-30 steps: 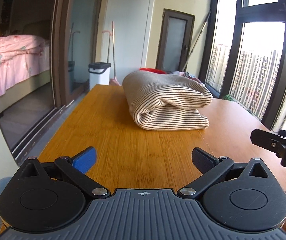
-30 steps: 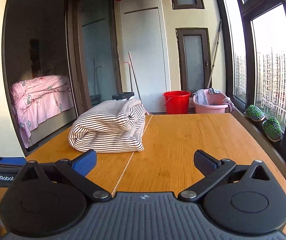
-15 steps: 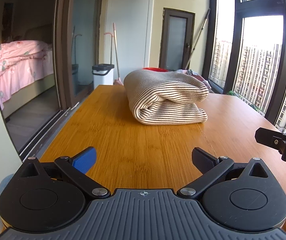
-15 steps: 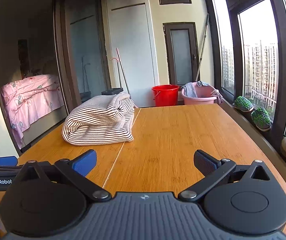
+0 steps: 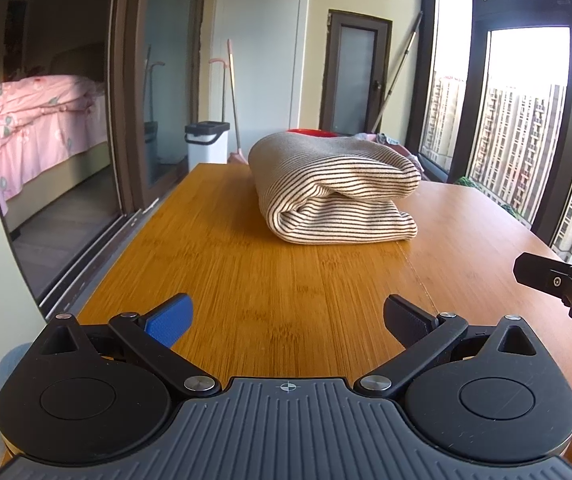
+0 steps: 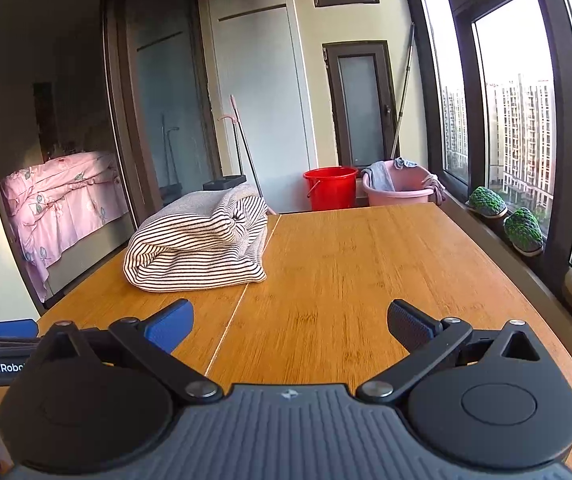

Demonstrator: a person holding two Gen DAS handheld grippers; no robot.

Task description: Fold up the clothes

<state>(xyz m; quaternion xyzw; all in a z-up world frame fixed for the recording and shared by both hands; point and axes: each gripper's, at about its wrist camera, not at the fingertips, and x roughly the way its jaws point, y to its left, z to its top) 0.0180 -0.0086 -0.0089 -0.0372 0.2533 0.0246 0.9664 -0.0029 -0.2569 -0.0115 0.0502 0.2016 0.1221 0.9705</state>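
The left gripper [image 5: 286,316] is seen spread wide, its blue and black fingers well apart, with nothing between them and nothing touched; only bare worktop [image 5: 270,280] is framed in the gap. The right gripper [image 6: 290,320] is likewise released, its 2 fingers parted to about the same width and empty, held above the near part of the worktop [image 6: 366,264]. Each gripper is glimpsed at the edge of the other's view, so the 2 are judged to be held side by side at the near edge. Farther out, the striped garment [image 5: 334,196] is found lying on the worktop well apart from both grippers, toward the left half and just beside the seam running down the boards. It is gathered into a compact bundle of stacked layers, with a rounded fold on top; the right view shows the open ends of those layers [image 6: 202,240]. The folding of this piece is judged to be essentially done, the bundle being a little plump but closed. No other loose garment is visible on the worktop, though some cloth is seen in a pink basin [image 6: 398,188] beyond the far end, beside a red bucket [image 6: 330,188].
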